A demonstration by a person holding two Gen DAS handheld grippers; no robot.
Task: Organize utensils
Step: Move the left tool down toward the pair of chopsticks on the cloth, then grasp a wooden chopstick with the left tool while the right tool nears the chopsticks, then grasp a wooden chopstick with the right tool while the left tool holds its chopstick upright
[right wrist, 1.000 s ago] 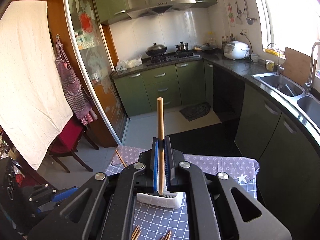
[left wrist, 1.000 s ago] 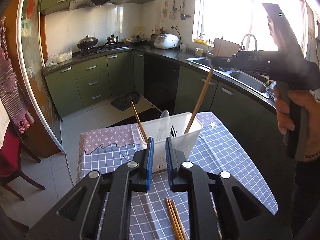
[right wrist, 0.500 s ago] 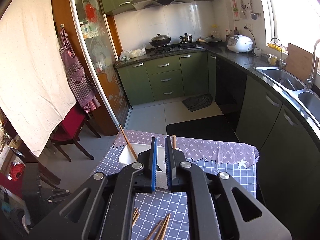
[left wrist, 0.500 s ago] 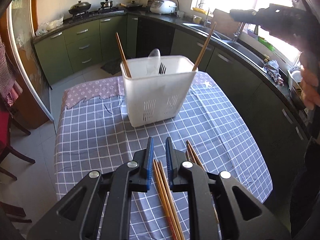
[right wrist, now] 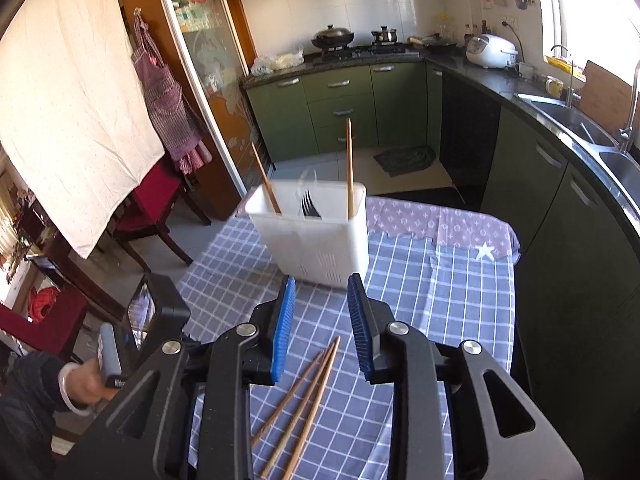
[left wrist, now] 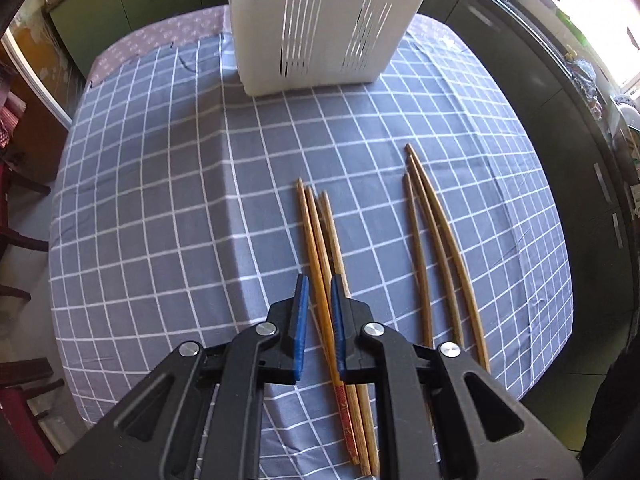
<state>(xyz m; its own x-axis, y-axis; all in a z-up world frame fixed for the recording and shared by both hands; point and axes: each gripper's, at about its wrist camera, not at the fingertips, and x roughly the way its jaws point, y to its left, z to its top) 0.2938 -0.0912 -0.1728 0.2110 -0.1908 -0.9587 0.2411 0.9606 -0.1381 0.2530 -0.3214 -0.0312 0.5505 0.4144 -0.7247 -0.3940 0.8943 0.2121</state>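
Observation:
A white slotted utensil holder (left wrist: 320,20) stands on the blue checked tablecloth (left wrist: 160,200); in the right wrist view the holder (right wrist: 316,236) holds two upright chopsticks (right wrist: 349,164) and a fork (right wrist: 308,202). Several wooden chopsticks lie loose in two bundles (left wrist: 320,248) (left wrist: 432,240). My left gripper (left wrist: 318,284) is low over the nearer bundle, jaws slightly apart astride one chopstick, not clamping it. My right gripper (right wrist: 320,292) is open and empty, above three loose chopsticks (right wrist: 308,396), short of the holder.
The table's right edge drops off toward dark green kitchen cabinets (right wrist: 560,200) and a sink (right wrist: 592,136). Red chairs (right wrist: 156,204) stand at the left of the table. The hand holding the left gripper (right wrist: 92,380) shows at lower left.
My right gripper let go of its chopstick into the holder, pulled back and opened wide. My left gripper dropped down toward the table onto the nearer chopstick bundle.

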